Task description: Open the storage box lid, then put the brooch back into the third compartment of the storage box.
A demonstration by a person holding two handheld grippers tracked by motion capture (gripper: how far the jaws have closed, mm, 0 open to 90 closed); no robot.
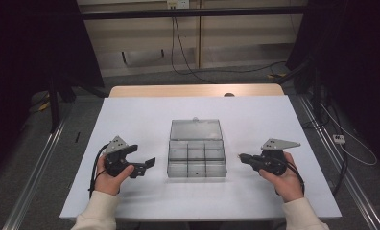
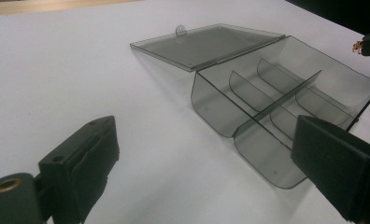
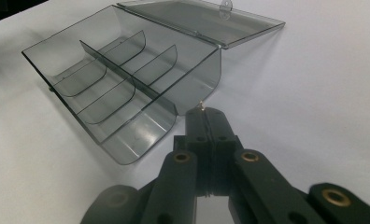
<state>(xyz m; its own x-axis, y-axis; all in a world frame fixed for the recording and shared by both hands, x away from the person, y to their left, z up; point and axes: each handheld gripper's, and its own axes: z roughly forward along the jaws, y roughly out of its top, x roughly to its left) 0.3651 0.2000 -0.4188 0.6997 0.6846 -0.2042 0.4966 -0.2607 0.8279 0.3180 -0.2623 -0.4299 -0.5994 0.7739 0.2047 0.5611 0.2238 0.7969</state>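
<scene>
Two grippers (image 1: 149,163) (image 1: 242,156) flanking an open clear box (image 1: 196,153)

Smoke-grey, see-through plastic box (image 1: 196,153) with plain grey dividers, on a plain white counter (image 1: 130,120) with a light wood far edge. Both tools black with brass-coloured rivets, left (image 1: 147,163) and right (image 1: 242,156). Sleeves (image 1: 98,211) cream.

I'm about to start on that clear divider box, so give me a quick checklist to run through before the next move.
1. Compartment box lid open, lying flat behind: ok.
2. Compartments empty: ok.
3. Left gripper jaws open, nothing between: ok.
4. Right gripper jaws shut; something tiny at the tip, whether held: cannot tell.
5. Both grippers apart from the box: ok.
6. White table around the box free of clutter: ok.
</scene>
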